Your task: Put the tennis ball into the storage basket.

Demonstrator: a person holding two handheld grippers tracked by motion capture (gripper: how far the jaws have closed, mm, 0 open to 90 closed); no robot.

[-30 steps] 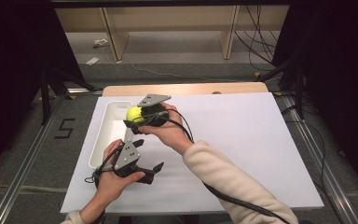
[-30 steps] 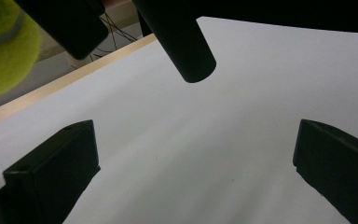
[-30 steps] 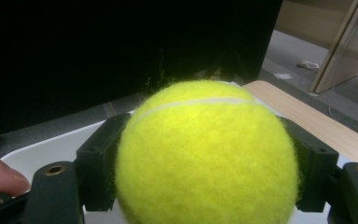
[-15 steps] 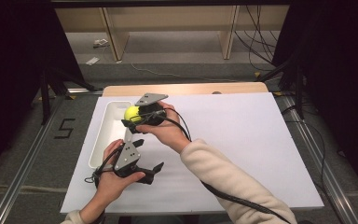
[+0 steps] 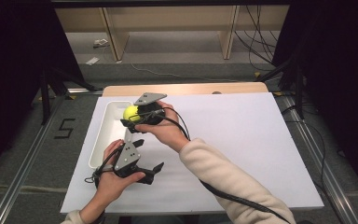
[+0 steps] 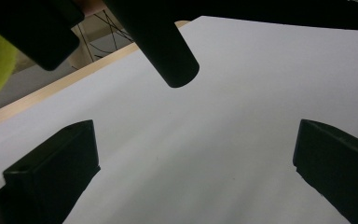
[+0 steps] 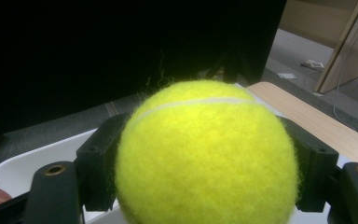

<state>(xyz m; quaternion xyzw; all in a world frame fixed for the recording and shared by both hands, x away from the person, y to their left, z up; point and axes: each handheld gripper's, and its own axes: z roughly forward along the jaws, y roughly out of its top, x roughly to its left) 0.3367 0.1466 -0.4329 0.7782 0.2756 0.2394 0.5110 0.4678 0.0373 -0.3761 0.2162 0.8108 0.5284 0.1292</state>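
High view: my right gripper (image 5: pixel 129 116) pinches the ball (image 5: pixel 131 112) between its jaws above the tray (image 5: pixel 103 140), while my left gripper (image 5: pixel 150 158), jaws spread and holding nothing, sits just behind it over the sheet (image 5: pixel 242 149).

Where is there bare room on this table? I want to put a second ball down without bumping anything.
The white sheet lies bare from the person's cream sleeve to its right edge. It is crowded at the left: the white oblong tray, the right tongs gripping the yellow felt tennis ball above it, and the left tongs beside it.
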